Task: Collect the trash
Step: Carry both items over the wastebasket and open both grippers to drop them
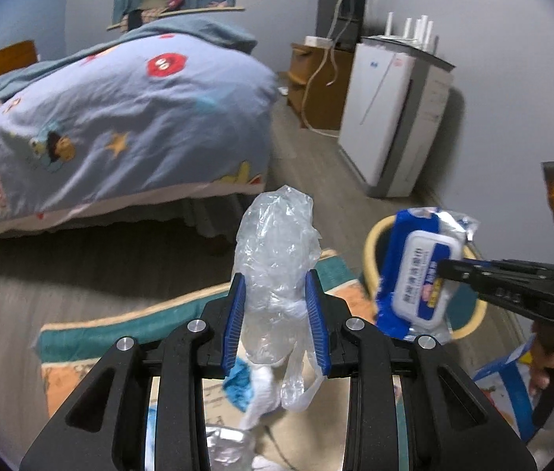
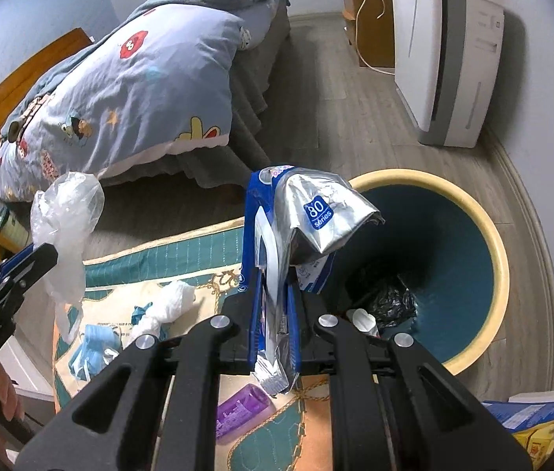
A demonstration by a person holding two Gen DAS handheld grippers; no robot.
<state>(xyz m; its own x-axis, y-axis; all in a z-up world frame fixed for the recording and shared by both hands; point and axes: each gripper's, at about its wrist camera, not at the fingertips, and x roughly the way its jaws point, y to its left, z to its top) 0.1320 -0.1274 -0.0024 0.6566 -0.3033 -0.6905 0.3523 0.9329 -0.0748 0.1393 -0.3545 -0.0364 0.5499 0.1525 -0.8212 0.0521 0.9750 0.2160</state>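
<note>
Hand-held gripper (image 2: 273, 306) around wipes pack (image 2: 296, 227).

A bed (image 2: 127, 90) is seen at the left, covered by a light blue quilt (image 1: 119, 117) printed with cartoon figures, stars and a red flower. A wooden headboard (image 2: 21, 90) is set against the wall. A white air purifier (image 2: 445, 51) is stood on the grey wood floor (image 2: 335, 117) by the right wall, with a wooden cabinet (image 1: 316, 82) just beside it and a dark screen (image 1: 339, 8) above. A teal and cream rug (image 2: 182, 263) is spread on the floor near the bed.
</note>
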